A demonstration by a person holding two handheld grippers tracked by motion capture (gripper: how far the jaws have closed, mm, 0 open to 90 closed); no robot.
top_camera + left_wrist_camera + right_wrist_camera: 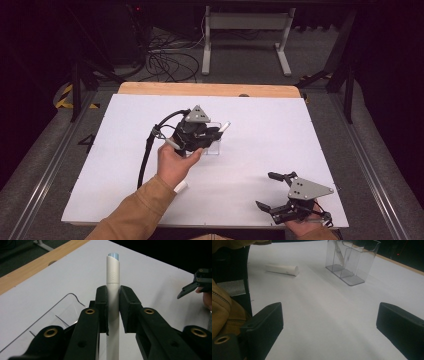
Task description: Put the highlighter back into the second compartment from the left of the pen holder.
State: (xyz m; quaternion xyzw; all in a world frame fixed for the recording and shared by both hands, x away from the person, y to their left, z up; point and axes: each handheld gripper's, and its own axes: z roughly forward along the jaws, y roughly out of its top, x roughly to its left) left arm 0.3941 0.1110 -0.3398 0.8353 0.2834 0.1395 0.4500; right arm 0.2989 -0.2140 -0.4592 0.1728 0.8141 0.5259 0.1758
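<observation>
My left gripper (209,132) is shut on a long white tube (113,277) with a pale blue tip. The tube's end (225,125) sticks out to the right, above a clear plastic holder (215,146) with compartments. The holder's curved rim (67,298) lies just left of the jaws in the left gripper view. In the right gripper view the holder (352,260) stands upright with a slim white item in one compartment. My right gripper (267,191) rests open near the front right of the white board, with nothing between its fingers (265,320).
A short white cylinder (283,269) lies on its side on the board, beside the person's left forearm (180,187). The tan sleeve (135,212) comes in from the bottom. A wooden strip (210,89) borders the far edge; cables and a table frame lie beyond.
</observation>
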